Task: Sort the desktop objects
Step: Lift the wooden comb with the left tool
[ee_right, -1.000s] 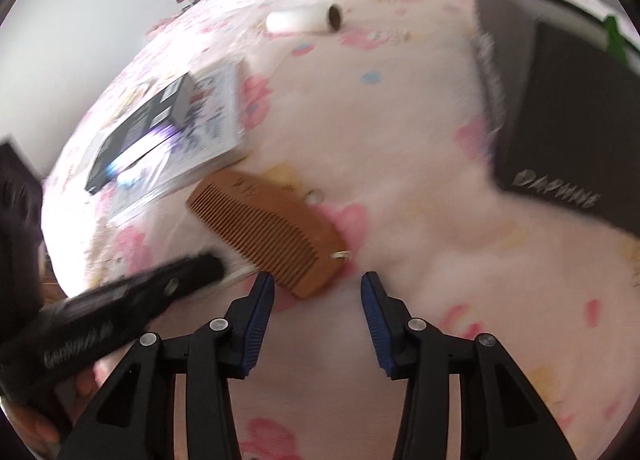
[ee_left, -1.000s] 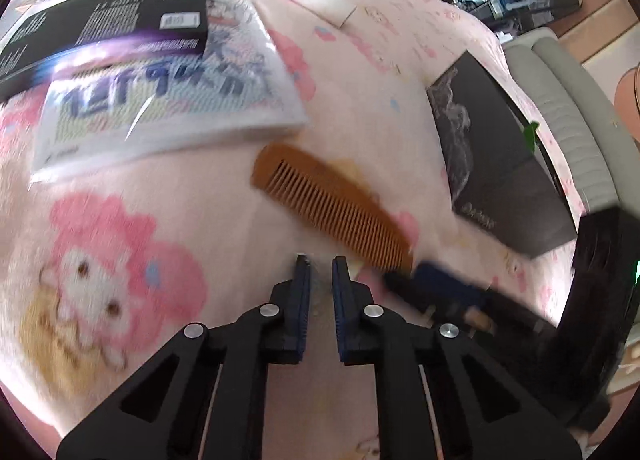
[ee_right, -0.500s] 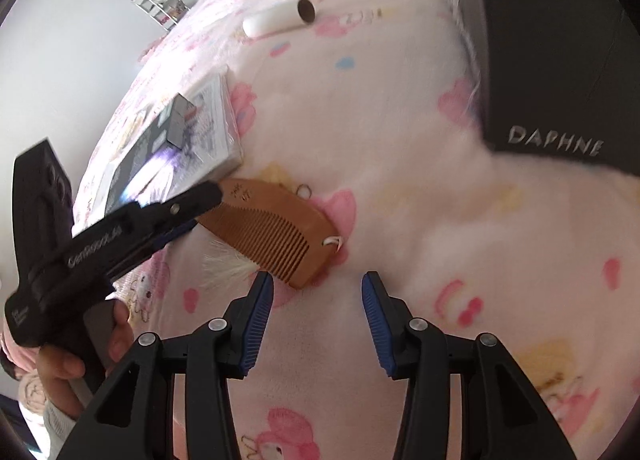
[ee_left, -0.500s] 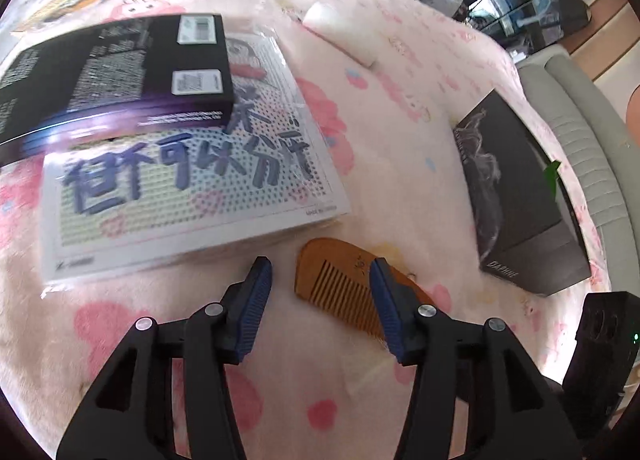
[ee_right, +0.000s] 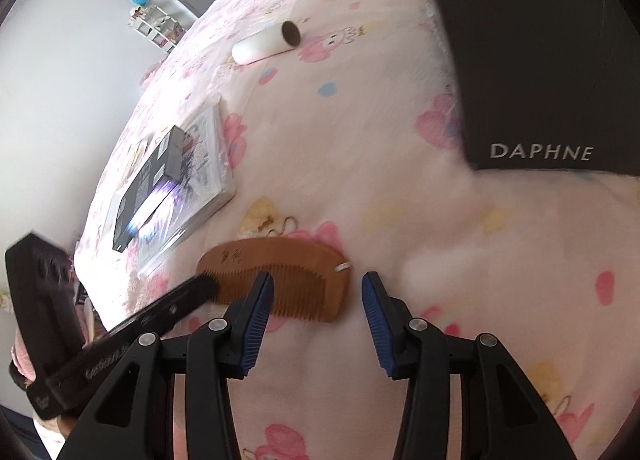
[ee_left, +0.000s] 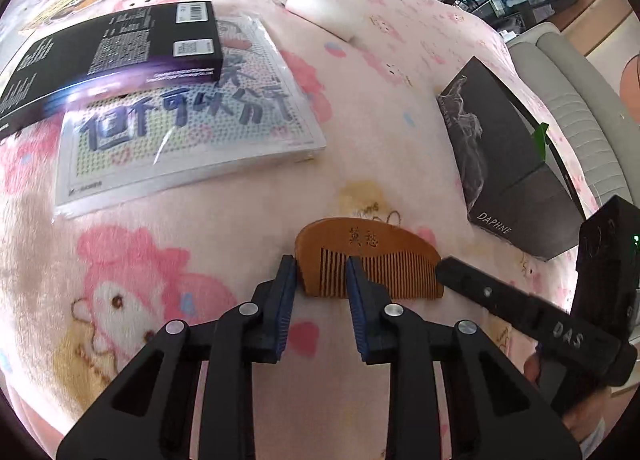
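A wooden comb (ee_left: 370,260) is laid flat on a pink blanket (ee_left: 200,252) printed with cartoon animals, its curved spine turned away from both cameras and its teeth turned toward them.

Left tongs (ee_left: 321,276): the blue-padded tips are set astride the rounded end of the comb. One fingertip is placed just outside that end; the other is placed over the teeth. The jaws have just been closing, with the comb end between them. Whether the pads are pressed against the wood cannot be told from the pictures.

Right tongs (ee_right: 318,294): the jaws are spread partway and held over the opposite end of the comb, where a small white cord loop (ee_right: 343,267) is fitted. One fingertip is seen over the teeth; the other is seen just beyond the comb end, above bare blanket. No pinch is made.

In each wrist view, the other tool's black finger is seen reaching the comb from the side.

Surrounding items: a plastic-wrapped booklet with blue characters (ee_left: 188,127) is located beyond the comb, with a black box (ee_left: 108,55) lying partly on it. A dark box marked DAPHNE (ee_right: 536,71) is located well apart from the comb. A white roll (ee_right: 266,44) is located farther away on the blanket.
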Motion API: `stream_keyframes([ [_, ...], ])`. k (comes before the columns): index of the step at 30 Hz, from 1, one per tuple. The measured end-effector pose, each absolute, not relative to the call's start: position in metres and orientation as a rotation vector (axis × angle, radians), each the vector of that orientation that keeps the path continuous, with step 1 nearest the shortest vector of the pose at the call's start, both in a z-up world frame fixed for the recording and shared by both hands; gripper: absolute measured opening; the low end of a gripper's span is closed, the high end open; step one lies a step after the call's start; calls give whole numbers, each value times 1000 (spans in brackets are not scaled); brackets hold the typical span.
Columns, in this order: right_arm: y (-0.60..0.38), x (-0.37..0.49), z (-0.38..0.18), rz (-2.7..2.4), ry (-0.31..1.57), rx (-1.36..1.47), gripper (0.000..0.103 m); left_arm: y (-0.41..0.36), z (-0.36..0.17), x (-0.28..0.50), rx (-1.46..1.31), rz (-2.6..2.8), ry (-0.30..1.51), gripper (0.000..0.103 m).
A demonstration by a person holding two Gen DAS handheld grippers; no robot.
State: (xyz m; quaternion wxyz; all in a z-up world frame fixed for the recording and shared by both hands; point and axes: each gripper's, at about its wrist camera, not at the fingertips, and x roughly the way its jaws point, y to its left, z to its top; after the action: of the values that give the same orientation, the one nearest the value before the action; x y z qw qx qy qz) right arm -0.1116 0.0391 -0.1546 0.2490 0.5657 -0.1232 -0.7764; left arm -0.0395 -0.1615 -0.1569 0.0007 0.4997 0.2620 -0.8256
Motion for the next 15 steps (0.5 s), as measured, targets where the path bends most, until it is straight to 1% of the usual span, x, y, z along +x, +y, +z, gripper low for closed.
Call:
stream_keyframes([
  [4,38,-113,-154,-2113,-319,1536,42,-167,-162,-51,1591,-2575,876,34],
  [9,36,-115,-154,-2111,-299,1530,42,-154,-161,-57,1602,-2596,774,34],
  [15,35,-116,-154,-2108,-275,1523,41,-148,-150,-50,1590,-2628,748,33],
])
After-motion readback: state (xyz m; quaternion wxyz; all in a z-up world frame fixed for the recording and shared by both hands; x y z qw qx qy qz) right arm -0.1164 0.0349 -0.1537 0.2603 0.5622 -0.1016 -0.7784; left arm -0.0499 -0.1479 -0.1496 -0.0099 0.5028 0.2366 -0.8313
